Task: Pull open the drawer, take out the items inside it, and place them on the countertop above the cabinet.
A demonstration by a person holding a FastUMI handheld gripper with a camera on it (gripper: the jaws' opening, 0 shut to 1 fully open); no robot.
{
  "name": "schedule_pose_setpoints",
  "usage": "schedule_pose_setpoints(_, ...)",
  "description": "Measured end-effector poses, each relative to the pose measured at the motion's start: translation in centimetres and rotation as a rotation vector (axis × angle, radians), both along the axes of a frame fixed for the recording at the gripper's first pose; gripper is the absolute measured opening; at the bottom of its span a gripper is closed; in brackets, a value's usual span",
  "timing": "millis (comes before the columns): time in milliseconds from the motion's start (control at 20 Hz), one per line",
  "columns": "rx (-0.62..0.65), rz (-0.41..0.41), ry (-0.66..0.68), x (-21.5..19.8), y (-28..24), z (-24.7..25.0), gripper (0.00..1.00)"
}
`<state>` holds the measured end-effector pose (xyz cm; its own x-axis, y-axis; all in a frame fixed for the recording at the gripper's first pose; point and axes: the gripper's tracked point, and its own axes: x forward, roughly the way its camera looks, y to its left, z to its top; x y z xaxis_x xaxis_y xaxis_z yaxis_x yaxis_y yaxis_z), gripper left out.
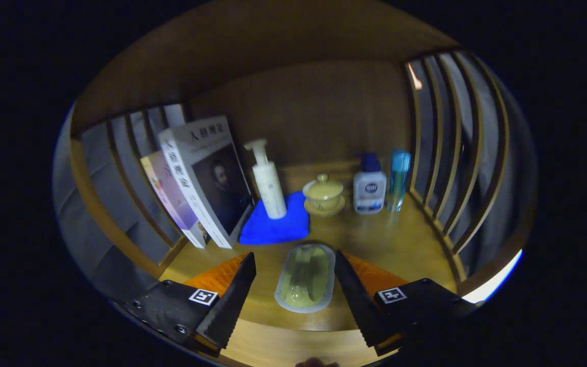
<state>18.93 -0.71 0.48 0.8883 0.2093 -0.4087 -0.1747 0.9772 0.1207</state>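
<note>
**Packet lies on the countertop between spread fingers**

We see the gripper (294, 285) with its fingers spread wide, touching nothing. Between them, flat on the wooden countertop (400, 244), lies a clear packet (305, 277) with something yellowish inside. Just beyond the packet sits a blue cloth (275, 227), a white pump bottle (268, 181) standing on it. Beside the cloth lean two books (207, 178) against a slatted side rail. On the cloth's other side stand a yellow lidded cup (324, 193), a small white bottle (369, 186) and a blue tube (399, 179).
</note>
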Motion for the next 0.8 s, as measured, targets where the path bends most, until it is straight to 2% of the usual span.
schedule_pose_setpoints(150,-0.003,0.026,-0.187,-3.7,0.7,3.8,0.98)
schedule_pose_setpoints(300,0.002,0.027,-0.314,-7.7,0.7,5.7,0.98)
schedule_pose_setpoints(800,-0.021,-0.059,-0.467,-16.7,-1.8,4.8,0.98)
